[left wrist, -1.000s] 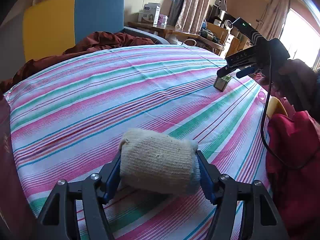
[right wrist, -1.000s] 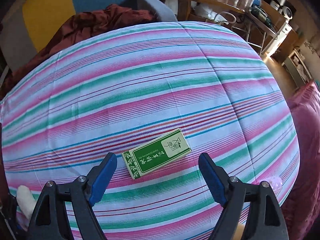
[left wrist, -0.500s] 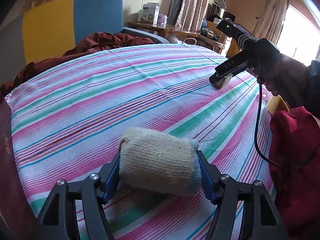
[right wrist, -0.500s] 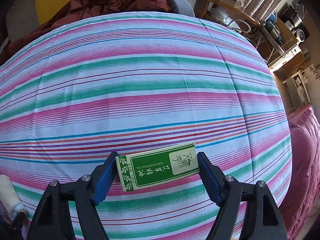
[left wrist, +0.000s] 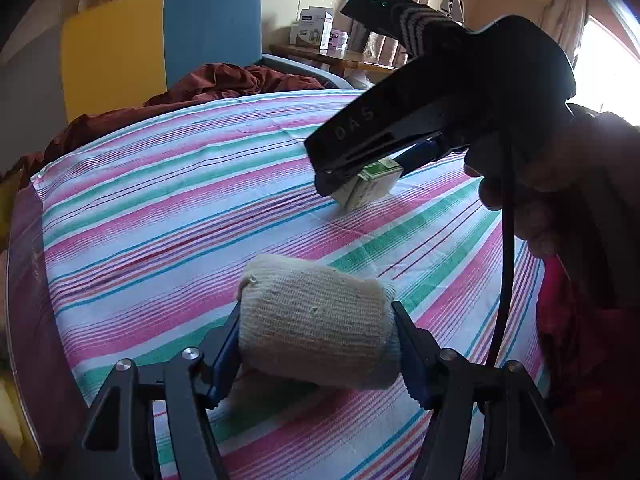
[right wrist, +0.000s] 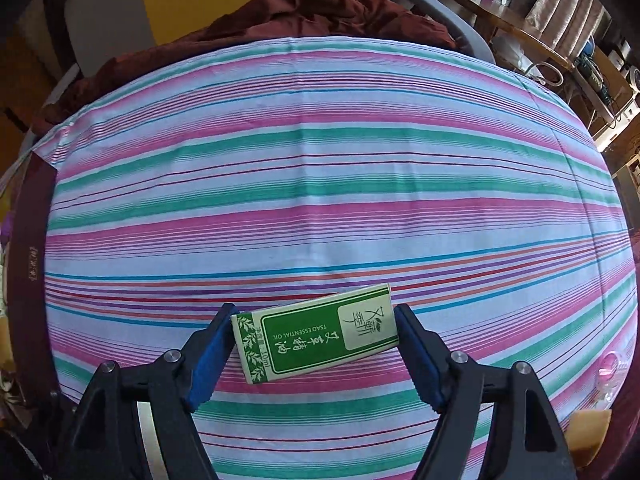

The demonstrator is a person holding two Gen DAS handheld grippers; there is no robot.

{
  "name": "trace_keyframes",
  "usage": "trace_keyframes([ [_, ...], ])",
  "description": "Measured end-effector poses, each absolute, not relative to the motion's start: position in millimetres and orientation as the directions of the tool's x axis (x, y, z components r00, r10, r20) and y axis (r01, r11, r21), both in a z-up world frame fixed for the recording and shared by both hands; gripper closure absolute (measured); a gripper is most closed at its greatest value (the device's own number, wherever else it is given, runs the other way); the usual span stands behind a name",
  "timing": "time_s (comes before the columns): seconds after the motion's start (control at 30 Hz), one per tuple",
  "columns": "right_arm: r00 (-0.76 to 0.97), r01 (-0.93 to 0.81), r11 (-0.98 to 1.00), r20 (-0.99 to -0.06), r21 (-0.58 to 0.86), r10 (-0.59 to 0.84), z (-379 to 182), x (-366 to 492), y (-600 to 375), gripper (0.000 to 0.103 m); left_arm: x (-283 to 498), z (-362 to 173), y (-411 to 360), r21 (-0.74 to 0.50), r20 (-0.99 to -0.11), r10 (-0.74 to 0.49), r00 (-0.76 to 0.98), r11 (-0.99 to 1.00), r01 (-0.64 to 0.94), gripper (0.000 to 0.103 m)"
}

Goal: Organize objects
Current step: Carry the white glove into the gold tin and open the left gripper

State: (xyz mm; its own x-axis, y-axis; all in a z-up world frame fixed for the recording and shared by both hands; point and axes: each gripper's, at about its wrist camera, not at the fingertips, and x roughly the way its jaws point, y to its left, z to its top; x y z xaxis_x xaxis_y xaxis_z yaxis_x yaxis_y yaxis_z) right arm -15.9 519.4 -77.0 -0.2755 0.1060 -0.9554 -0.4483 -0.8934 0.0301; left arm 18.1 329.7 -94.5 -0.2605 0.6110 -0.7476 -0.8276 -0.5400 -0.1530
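While the green oil box [right wrist: 318, 334] is sitting skewed between my right gripper [right wrist: 316, 344] pads, which are closing on its short ends just above the striped bedspread [right wrist: 320, 168], it's risking twisting loose. My left gripper [left wrist: 318, 346] is clamping the cream sock roll [left wrist: 316, 320] nearby; plenty of open cloth ahead, edges well off.

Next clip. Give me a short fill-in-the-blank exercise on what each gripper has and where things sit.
1. The left gripper is shut on a rolled cream ____.
2. The box between the right gripper's fingers is mainly ____ with white.
3. The cloth beneath both is ____, not plain.
4. The brown blanket lies at the cloth's ____ edge.

Missing words: sock; green; striped; far
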Motion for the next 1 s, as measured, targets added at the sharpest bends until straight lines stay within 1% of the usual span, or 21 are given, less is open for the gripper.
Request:
trace_keyframes([
  [0.17, -0.319, -0.429, -0.903, -0.938, 0.015, 0.136, -80.3, -9.9, 504.2, 0.024, 27.9, -92.6, 310.2, -0.137, -0.75, 0.599, -0.28, -0.555, -0.821, 0.036],
  [0.27, -0.319, -0.41, -0.912, -0.941, 0.028, 0.114, -86.3, -8.0, 499.3, 0.026, 32.6, -90.2, 301.6, -0.138, -0.757, 0.589, -0.284, -0.568, -0.811, 0.036],
  [0.43, -0.317, -0.39, -0.921, -0.939, 0.0, 0.134, -88.8, 2.1, 488.2, 0.026, 42.7, -81.6, 287.7, -0.129, -0.755, 0.587, -0.293, -0.571, -0.811, 0.036],
  [0.73, -0.321, -0.387, -0.922, -0.935, -0.015, 0.151, -86.6, -0.7, 471.2, 0.026, 46.8, -43.3, 253.5, -0.115, -0.708, 0.601, -0.37, -0.616, -0.779, 0.036],
  [1.0, -0.324, -0.385, -0.923, -0.933, -0.023, 0.158, -89.4, 1.8, 465.7, 0.026, 40.6, -13.8, 218.0, -0.088, -0.67, 0.57, -0.476, -0.698, -0.711, 0.036],
])
